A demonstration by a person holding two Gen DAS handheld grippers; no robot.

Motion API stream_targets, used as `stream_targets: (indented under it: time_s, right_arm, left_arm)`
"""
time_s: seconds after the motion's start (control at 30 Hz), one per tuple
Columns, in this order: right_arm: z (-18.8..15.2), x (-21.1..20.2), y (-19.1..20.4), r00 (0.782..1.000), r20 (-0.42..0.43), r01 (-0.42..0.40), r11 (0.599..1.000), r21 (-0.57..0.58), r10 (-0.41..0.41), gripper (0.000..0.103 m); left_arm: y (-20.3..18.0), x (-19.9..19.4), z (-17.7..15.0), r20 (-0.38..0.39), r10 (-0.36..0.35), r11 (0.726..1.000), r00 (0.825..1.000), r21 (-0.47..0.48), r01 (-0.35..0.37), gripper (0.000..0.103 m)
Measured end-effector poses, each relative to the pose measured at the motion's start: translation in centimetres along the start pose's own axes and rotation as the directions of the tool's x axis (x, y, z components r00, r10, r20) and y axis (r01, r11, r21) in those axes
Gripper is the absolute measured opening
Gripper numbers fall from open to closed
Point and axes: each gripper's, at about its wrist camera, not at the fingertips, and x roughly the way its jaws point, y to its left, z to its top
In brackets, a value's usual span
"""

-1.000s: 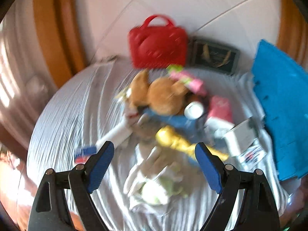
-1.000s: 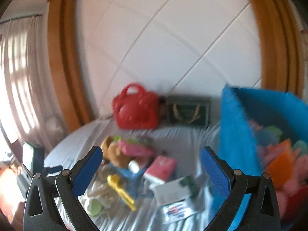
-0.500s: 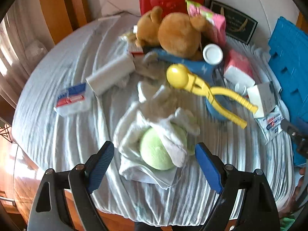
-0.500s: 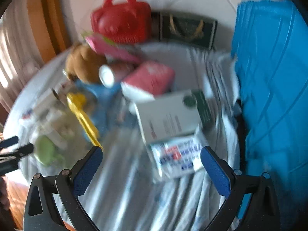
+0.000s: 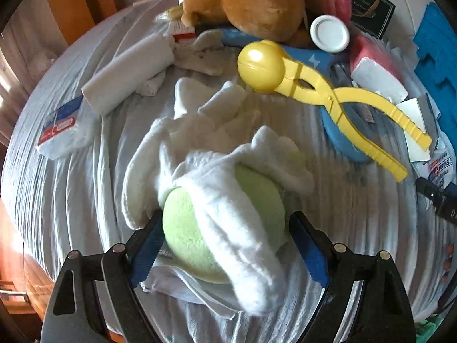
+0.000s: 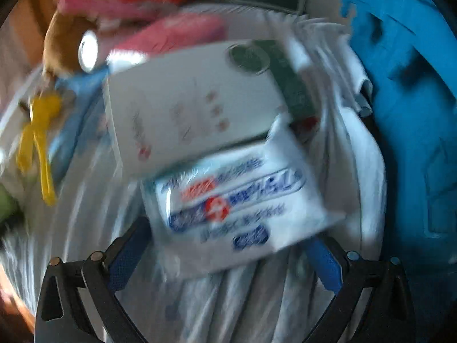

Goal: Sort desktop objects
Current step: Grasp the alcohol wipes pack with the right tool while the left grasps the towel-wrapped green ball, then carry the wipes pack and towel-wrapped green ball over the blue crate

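The left gripper (image 5: 225, 237) straddles the green ball (image 5: 197, 228) under a white towel (image 5: 217, 154), jaws apart, while the right gripper's (image 6: 228, 253) spread jaws flank a tissue pack (image 6: 234, 203).

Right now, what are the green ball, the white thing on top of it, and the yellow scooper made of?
The green ball looks like fuzzy felt, matte and soft-napped, probably a tennis ball. The white cloth draped over it looks like fluffy terry or fleece: thick pile, soft folds. The yellow scooper looks like hard, smooth plastic, since its round head shows a shiny highlight and its handles have moulded ridges.
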Motion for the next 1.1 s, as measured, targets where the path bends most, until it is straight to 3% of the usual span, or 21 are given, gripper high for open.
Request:
stream_targets:
  time_s: [0.07, 0.17, 0.23, 0.27, 0.3, 0.33, 0.47, 0.6, 0.63, 0.67, 0.7, 0.77, 0.9, 1.1]
  right_arm:
    - [0.2, -0.3, -0.1, 1.0, -0.006, 0.008, 1.0, 0.012, -0.008, 0.103]
    - [0.2, -0.8, -0.2, 1.0, 0.001, 0.029, 0.999, 0.029, -0.029, 0.103]
    - [0.3, -1.0, -0.2, 0.999, -0.007, 0.037, 0.999, 0.036, -0.037, 0.103]
    - [0.5, -1.1, -0.4, 0.999, -0.017, 0.036, 0.999, 0.037, -0.036, 0.103]
    - [0.7, -1.2, -0.4, 0.999, -0.037, 0.034, 0.999, 0.027, -0.033, 0.103]
    - [1.0, -1.3, -0.5, 0.997, -0.074, 0.024, 1.0, 0.019, -0.023, 0.103]
    - [1.5, -4.0, -1.3, 0.993, -0.024, -0.115, 0.991, 0.069, 0.117, 0.103]
    - [2.4, -2.9, -2.4, 0.993, -0.062, -0.094, 0.986, 0.135, 0.103, 0.103]
    - [2.5, -3.2, -2.3, 0.996, -0.039, -0.072, 0.989, 0.127, 0.077, 0.096]
    - [2.6, -3.5, -2.0, 0.998, -0.036, -0.051, 0.993, 0.105, 0.055, 0.081]
    - [2.7, -4.0, -1.6, 0.999, -0.032, -0.021, 0.996, 0.082, 0.023, 0.074]
    - [2.7, -5.2, -1.2, 0.998, -0.026, -0.055, 0.996, 0.073, 0.057, 0.064]
    - [2.7, -8.6, -0.6, 0.995, -0.001, -0.096, 0.993, 0.069, 0.097, 0.06]
    - [4.0, -16.5, -0.5, 0.98, 0.153, -0.13, 0.991, 0.018, 0.126, 0.059]
  left_arm:
    - [0.3, 0.1, -0.2, 0.004, -0.014, 1.0, 1.0, -0.016, 0.014, 0.089]
    - [-0.1, 0.6, 0.0, -0.035, -0.029, 0.999, 0.999, 0.029, 0.03, 0.102]
    - [-0.2, 0.7, 0.0, -0.049, -0.029, 0.999, 0.998, 0.041, 0.031, 0.103]
    - [-0.1, 0.7, 0.1, -0.056, -0.031, 0.999, 0.998, 0.037, 0.033, 0.099]
    - [0.0, 0.4, 0.1, -0.061, -0.022, 0.999, 0.998, 0.039, 0.024, 0.084]
    - [0.3, -0.4, 0.0, -0.05, -0.01, 0.999, 0.999, 0.033, 0.012, 0.079]
    - [1.1, -2.7, 0.0, 0.005, -0.04, 0.999, 0.999, 0.022, 0.04, 0.072]
    - [0.7, -1.5, 0.1, -0.021, -0.019, 1.0, 1.0, 0.02, 0.019, 0.063]
    - [0.5, -2.0, 0.2, -0.014, -0.015, 0.999, 1.0, 0.03, 0.016, 0.063]
    - [0.3, -2.5, 0.2, -0.002, -0.014, 0.999, 1.0, 0.038, 0.014, 0.063]
    - [0.3, -3.2, 0.4, 0.012, -0.011, 0.999, 1.0, 0.05, 0.011, 0.063]
    - [0.3, -5.1, 0.6, 0.049, -0.025, 0.998, 0.998, 0.064, 0.022, 0.062]
    - [-0.4, -9.1, 2.4, 0.152, -0.058, 0.996, 0.987, 0.082, 0.046, 0.063]
    - [-1.1, -13.3, 5.7, 0.277, -0.109, 0.988, 0.955, 0.133, 0.074, 0.063]
